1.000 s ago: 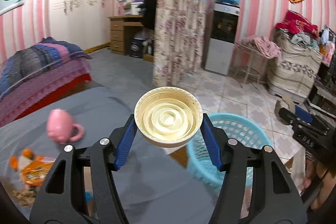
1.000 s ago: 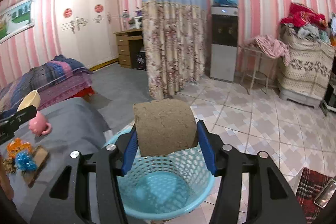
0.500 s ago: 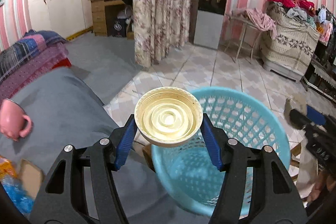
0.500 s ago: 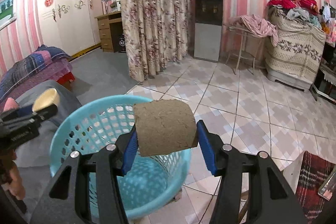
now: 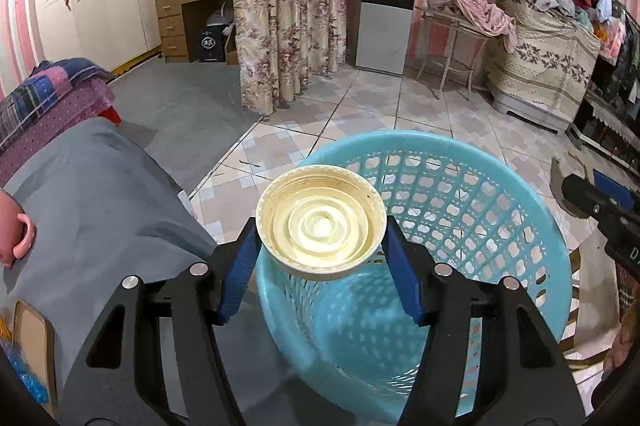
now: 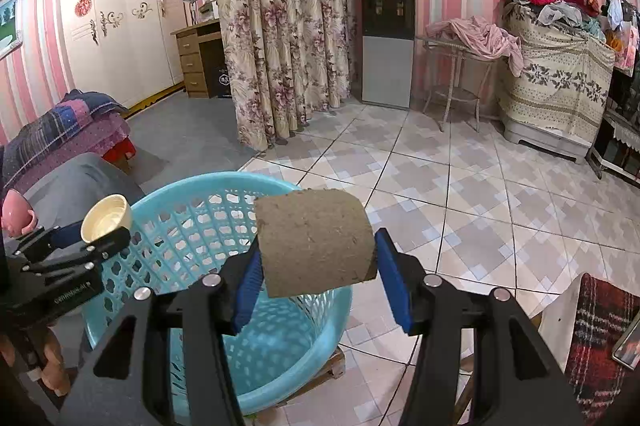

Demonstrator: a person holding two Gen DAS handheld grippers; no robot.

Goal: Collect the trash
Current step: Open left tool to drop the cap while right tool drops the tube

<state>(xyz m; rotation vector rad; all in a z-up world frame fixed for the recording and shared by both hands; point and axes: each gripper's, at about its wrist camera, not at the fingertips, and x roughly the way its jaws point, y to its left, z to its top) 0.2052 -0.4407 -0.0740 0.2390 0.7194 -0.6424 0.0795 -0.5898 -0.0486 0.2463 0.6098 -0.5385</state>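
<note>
My left gripper (image 5: 321,258) is shut on a cream plastic lid (image 5: 321,222), hollow side towards the camera, held over the near rim of a light blue mesh basket (image 5: 460,210). My right gripper (image 6: 316,266) is shut on a brown cardboard tube (image 6: 316,240), held over the right side of the same basket (image 6: 188,222). In the right wrist view the left gripper (image 6: 102,232) with the lid (image 6: 106,218) hangs over the basket's left rim. The right gripper's tip (image 5: 592,198) shows at the right edge of the left wrist view. The basket's inside looks bare.
A grey-covered table (image 5: 100,194) lies left of the basket, with a pink mug (image 5: 12,230) and a cardboard piece (image 5: 32,330) on it. Tiled floor (image 6: 480,194) spreads to the right. A floral curtain (image 6: 280,46), water dispenser (image 6: 386,34) and piled laundry (image 6: 552,66) stand behind.
Both grippers have come down over the basket, which now sits larger and closer beneath them. The left one swung right from above the table. Lid and tube stay gripped.
</note>
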